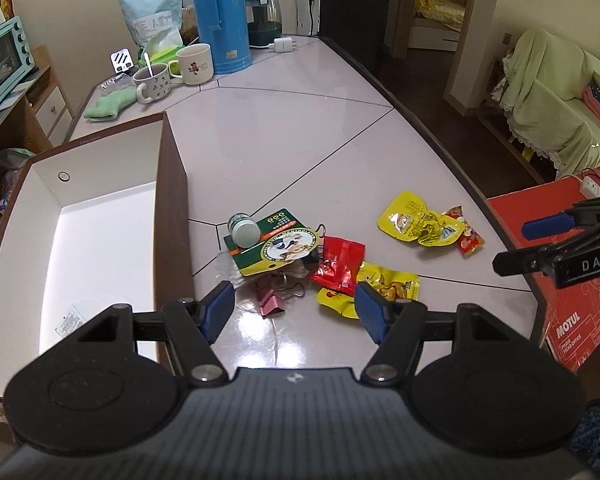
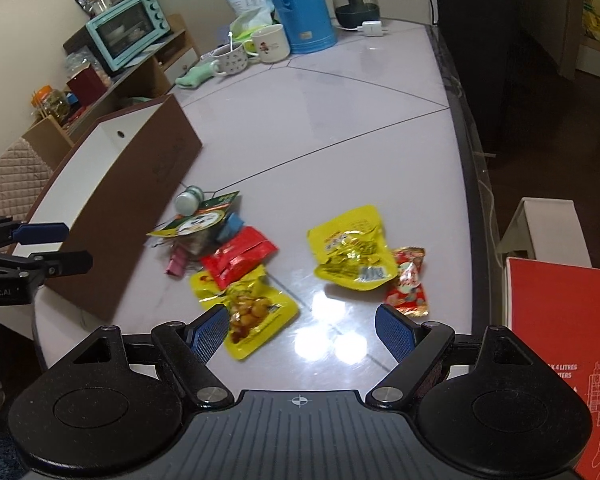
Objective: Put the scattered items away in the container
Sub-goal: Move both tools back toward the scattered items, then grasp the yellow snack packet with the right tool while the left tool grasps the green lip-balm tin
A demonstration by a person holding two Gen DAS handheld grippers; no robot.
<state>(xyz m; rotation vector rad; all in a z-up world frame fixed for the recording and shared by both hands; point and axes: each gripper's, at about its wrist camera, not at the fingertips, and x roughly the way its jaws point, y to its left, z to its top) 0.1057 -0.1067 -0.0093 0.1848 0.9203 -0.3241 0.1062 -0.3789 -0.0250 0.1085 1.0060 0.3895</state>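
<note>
A brown box (image 1: 171, 216) with a white inside stands open at the table's left. Beside its wall lies a pile: a small green-capped bottle (image 1: 243, 231), a green card (image 1: 274, 246), a red packet (image 1: 338, 264), a pink binder clip (image 1: 271, 303) and a yellow snack packet (image 1: 384, 286). Further right lie a second yellow packet (image 1: 414, 220) and a red candy wrapper (image 1: 466, 232). My left gripper (image 1: 294, 312) is open just above the pile's near side. My right gripper (image 2: 300, 330) is open over the table (image 2: 340, 152), its left finger by the yellow snack packet (image 2: 252, 312).
At the far end stand a blue thermos (image 1: 220, 16), two mugs (image 1: 194, 64), a green cloth (image 1: 110, 105) and a dark kettle (image 1: 265, 20). A red carton (image 2: 560, 344) sits off the table's right edge. A teal oven (image 2: 126, 28) is on a shelf at left.
</note>
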